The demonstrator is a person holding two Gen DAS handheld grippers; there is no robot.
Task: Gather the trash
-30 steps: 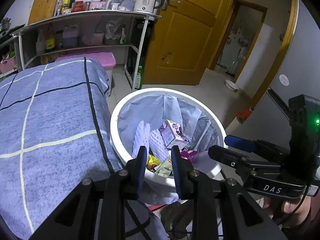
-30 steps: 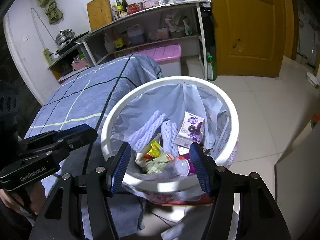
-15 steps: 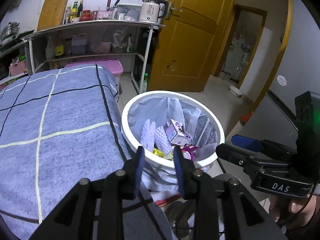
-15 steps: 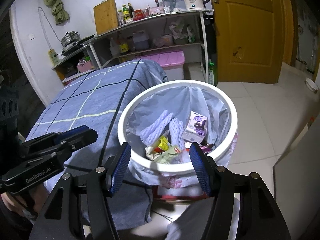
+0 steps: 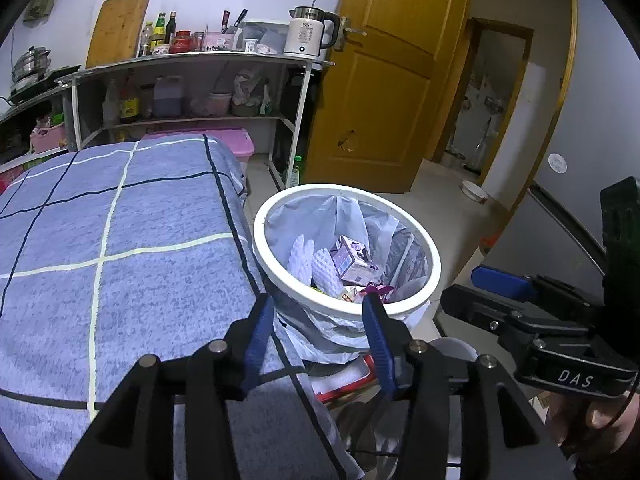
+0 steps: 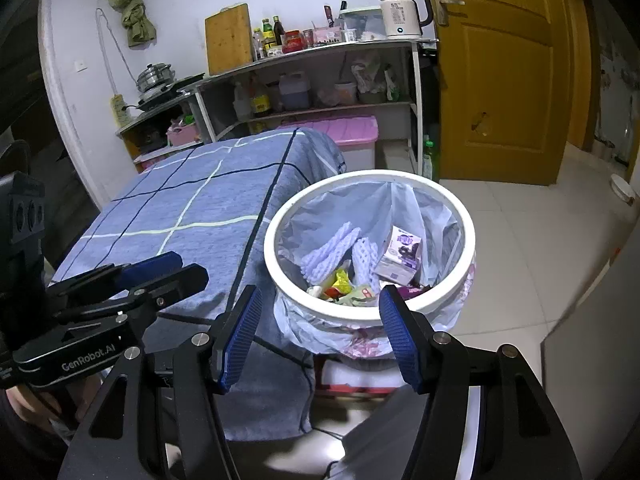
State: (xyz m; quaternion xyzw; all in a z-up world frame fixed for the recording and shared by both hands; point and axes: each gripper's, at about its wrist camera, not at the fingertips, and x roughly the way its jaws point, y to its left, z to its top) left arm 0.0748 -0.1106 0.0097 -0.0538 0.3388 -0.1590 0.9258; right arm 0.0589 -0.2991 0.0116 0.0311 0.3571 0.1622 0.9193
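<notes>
One white bin (image 6: 369, 312) upright on the floor, mouth up, just beside the blue checked counter (image 5: 120, 248). Inside: two white foam nets (image 6: 332, 250), one purple carton (image 6: 400, 256) tilted on its edge, some wrappers (image 6: 340, 282). Left hand-held gripper (image 5: 318, 320) spread, empty. Right hand-held gripper (image 6: 320, 320) spread, empty. Beyond: shelf (image 6: 320, 76), yellow door (image 6: 500, 80).

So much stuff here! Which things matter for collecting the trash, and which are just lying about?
Part of the job:
- white trash bin with its plastic liner
- purple carton and foam fruit nets inside it
- left gripper and right gripper, both open and empty

Just lying about:
- electric kettle
- cutting board
- checked blue cloth
- pink storage box
</notes>
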